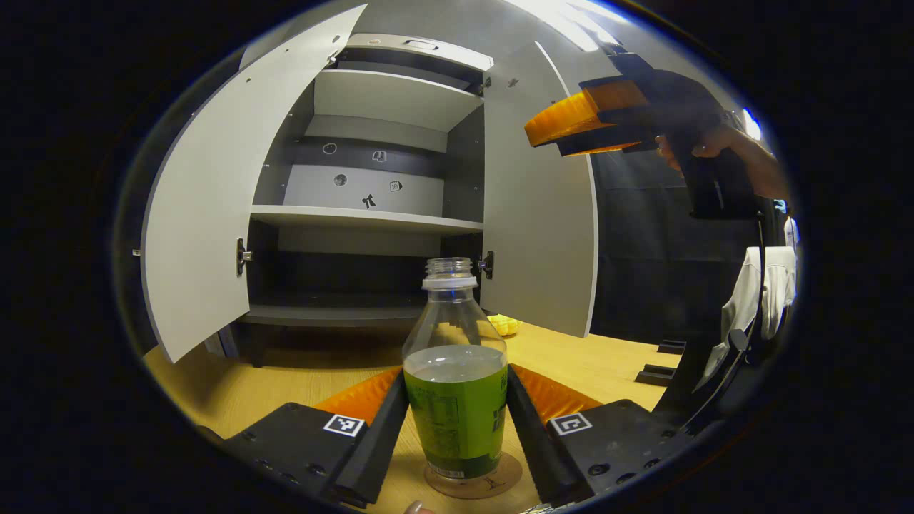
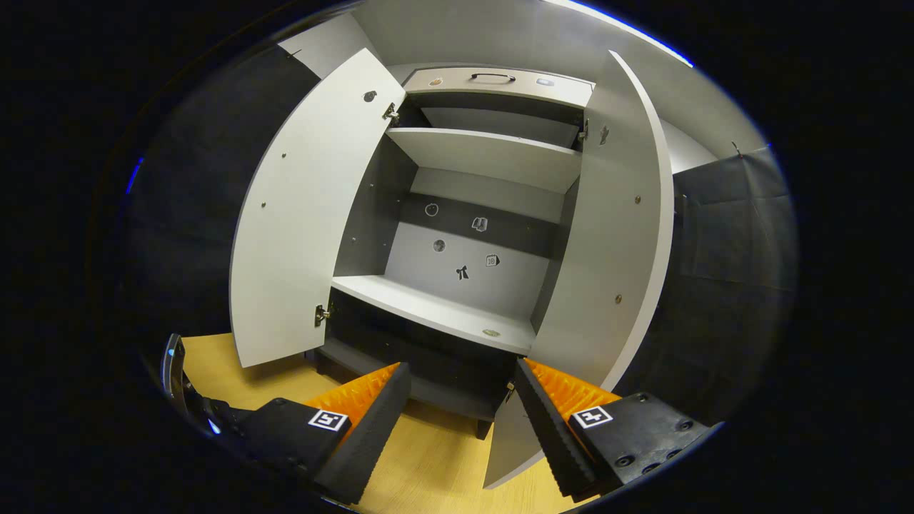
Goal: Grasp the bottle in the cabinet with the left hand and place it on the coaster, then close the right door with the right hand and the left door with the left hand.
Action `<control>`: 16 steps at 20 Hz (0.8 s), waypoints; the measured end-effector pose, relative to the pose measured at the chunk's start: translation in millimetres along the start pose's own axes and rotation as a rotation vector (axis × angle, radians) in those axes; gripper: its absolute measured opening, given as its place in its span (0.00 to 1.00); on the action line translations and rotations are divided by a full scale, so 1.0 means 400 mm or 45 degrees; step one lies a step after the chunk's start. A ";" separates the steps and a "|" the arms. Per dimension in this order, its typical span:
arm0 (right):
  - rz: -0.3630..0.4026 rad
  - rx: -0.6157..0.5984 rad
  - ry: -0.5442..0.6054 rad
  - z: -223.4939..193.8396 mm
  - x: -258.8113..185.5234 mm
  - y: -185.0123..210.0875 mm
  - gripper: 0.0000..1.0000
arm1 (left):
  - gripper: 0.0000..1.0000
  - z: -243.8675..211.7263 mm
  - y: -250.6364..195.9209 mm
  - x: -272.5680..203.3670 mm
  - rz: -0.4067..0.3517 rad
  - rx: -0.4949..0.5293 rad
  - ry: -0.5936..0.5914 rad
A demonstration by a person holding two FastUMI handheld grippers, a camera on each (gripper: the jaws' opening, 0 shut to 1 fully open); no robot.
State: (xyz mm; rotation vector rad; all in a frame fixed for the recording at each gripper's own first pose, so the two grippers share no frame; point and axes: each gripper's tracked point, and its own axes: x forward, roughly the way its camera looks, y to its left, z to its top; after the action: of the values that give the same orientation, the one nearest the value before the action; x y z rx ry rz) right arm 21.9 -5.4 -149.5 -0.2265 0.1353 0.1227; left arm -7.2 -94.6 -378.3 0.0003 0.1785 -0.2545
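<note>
- On the wooden table (image 1: pixel 607 360), in front of the open cabinet (image 1: pixel 371 214), the bottle (image 1: pixel 457 385) stands upright on the round coaster (image 1: pixel 500 480), between the fingers of my left gripper (image 1: pixel 457 435).
- My left fingers lie close along both sides of the bottle; I cannot tell whether they press on it or have just let go.
- Its cap is off, the liquid reaches roughly halfway, and the green label carries small print too fine to read.
- My right gripper (image 2: pixel 460 421) is wide open and holds nothing; in the left gripper view it hangs high beside the right door (image 1: pixel 539 214), with my hand (image 1: pixel 707 146) on its grip.
- Both doors stand open; the left door (image 1: pixel 214 200) swings out wide.
- Small dark stickers (image 2: pixel 463 271) dot the cabinet's back panel; one looks like a bow, the rest are illegible.
- Something small and yellow (image 1: pixel 505 325) lies on the table by the right door's foot.
</note>
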 end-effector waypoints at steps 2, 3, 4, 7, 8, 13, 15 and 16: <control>0.012 0.001 0.007 -0.019 -0.004 -0.003 0.98 | 0.79 -0.014 -0.012 0.006 -0.001 0.031 -0.004; 0.017 0.005 0.015 -0.029 -0.005 -0.005 0.98 | 0.79 -0.025 -0.020 0.007 -0.003 0.049 0.000; 0.023 0.009 0.022 -0.037 -0.008 -0.007 0.98 | 0.79 -0.034 -0.025 0.007 -0.002 0.066 0.005; 0.045 0.014 0.041 -0.062 -0.014 -0.005 0.98 | 0.80 -0.042 -0.043 0.000 0.011 0.089 -0.014; 0.055 0.013 0.044 -0.066 -0.016 -0.002 0.98 | 0.79 -0.047 -0.043 -0.002 0.020 0.088 -0.011; 0.073 0.012 0.043 -0.063 -0.020 -0.007 0.98 | 0.89 -0.047 -0.042 -0.009 0.054 0.105 0.006; 0.075 0.015 0.038 -0.055 -0.020 -0.010 0.98 | 0.95 -0.024 -0.044 -0.003 0.046 0.137 -0.001; 0.073 0.015 0.031 -0.047 -0.022 -0.013 0.98 | 0.95 -0.007 -0.038 0.001 0.053 0.149 -0.009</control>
State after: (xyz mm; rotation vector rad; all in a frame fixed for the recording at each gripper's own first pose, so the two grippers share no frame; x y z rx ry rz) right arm 11.6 -15.8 -165.4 -0.2129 0.1670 0.1759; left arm -11.2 -109.5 -380.9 0.1193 0.1563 -0.2233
